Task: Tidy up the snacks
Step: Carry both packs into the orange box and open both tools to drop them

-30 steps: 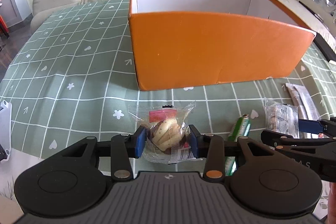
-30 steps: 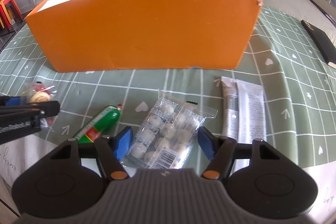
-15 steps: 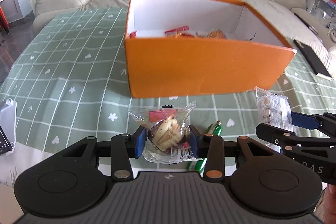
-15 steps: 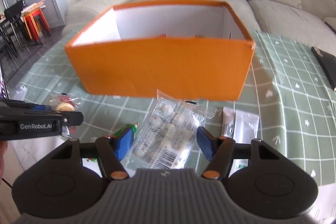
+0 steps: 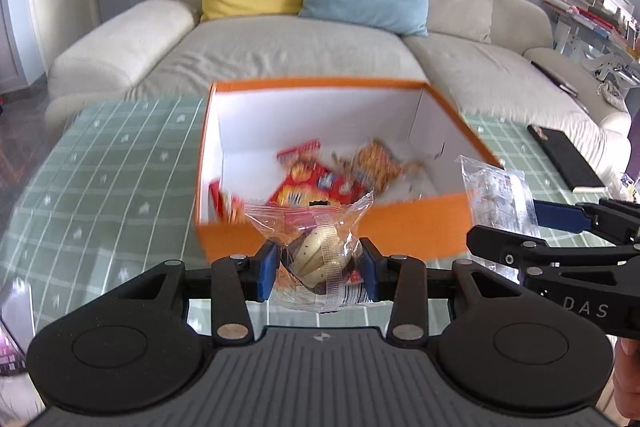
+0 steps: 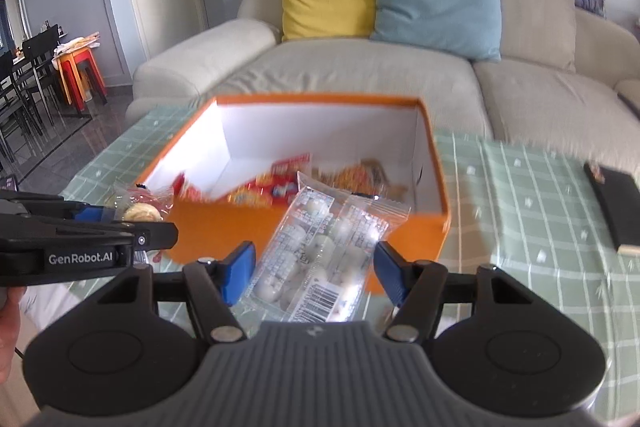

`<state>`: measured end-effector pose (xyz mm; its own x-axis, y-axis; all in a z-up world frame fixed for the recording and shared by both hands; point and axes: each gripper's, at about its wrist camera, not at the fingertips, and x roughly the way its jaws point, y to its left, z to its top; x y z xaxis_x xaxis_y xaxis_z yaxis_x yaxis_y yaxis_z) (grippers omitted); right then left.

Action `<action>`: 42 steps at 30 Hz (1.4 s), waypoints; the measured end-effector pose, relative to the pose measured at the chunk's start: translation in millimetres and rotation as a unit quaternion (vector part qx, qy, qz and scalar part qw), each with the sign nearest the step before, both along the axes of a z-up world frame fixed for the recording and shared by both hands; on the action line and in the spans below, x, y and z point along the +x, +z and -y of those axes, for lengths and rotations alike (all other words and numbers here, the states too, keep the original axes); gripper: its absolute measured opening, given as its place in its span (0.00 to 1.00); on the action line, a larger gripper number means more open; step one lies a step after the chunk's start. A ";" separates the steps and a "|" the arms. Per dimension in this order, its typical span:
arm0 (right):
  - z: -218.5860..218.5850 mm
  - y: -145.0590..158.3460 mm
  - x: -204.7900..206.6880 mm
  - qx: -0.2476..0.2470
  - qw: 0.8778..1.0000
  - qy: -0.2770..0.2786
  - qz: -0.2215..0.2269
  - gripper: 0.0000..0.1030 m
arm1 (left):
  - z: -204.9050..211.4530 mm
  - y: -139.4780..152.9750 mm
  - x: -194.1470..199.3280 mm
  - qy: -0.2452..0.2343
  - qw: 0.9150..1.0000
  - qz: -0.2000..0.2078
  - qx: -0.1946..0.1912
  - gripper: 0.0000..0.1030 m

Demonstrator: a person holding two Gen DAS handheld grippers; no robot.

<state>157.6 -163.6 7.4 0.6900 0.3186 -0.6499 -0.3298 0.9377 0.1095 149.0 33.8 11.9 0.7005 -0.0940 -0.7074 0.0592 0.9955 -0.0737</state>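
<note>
Green checked tablecloth (image 5: 100, 187) carries the open orange cardboard box (image 5: 416, 227), mid-frame, just beyond both grippers. Left gripper (image 5: 318, 269) clamps a clear-wrapped pastry (image 5: 316, 255); right gripper (image 6: 314, 269) pinches a clear packet of white balls (image 6: 320, 247), its long axis pointing boxward.

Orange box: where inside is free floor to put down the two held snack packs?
In the orange box, bare white floor lies along the far wall and in the far left corner. The middle and near side are crowded with red packets and an orange-brown packet.
</note>
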 end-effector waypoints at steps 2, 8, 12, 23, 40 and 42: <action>-1.8 7.7 8.1 -0.004 1.000 0.004 0.012 0.61 | 1.3 5.3 7.6 0.000 1.000 0.009 0.003 0.45; -9.5 23.4 35.1 -0.023 0.999 0.016 0.030 0.61 | 4.4 17.6 31.0 -0.001 1.000 0.023 0.006 0.45; -13.6 26.6 56.9 -0.041 0.998 0.020 0.034 0.60 | 5.5 17.7 50.7 0.002 1.000 0.018 0.008 0.45; -29.1 -5.1 125.7 -0.131 0.990 0.046 -0.018 0.60 | 9.9 -22.9 105.0 -0.005 0.999 -0.053 0.008 0.45; -40.5 -64.0 188.8 -0.173 0.973 0.074 -0.130 0.54 | -1.1 -70.4 146.4 -0.020 0.991 -0.135 0.002 0.46; -42.4 -66.5 189.6 -0.177 0.973 0.075 -0.128 0.53 | 0.8 -70.0 147.9 -0.021 0.990 -0.137 0.006 0.48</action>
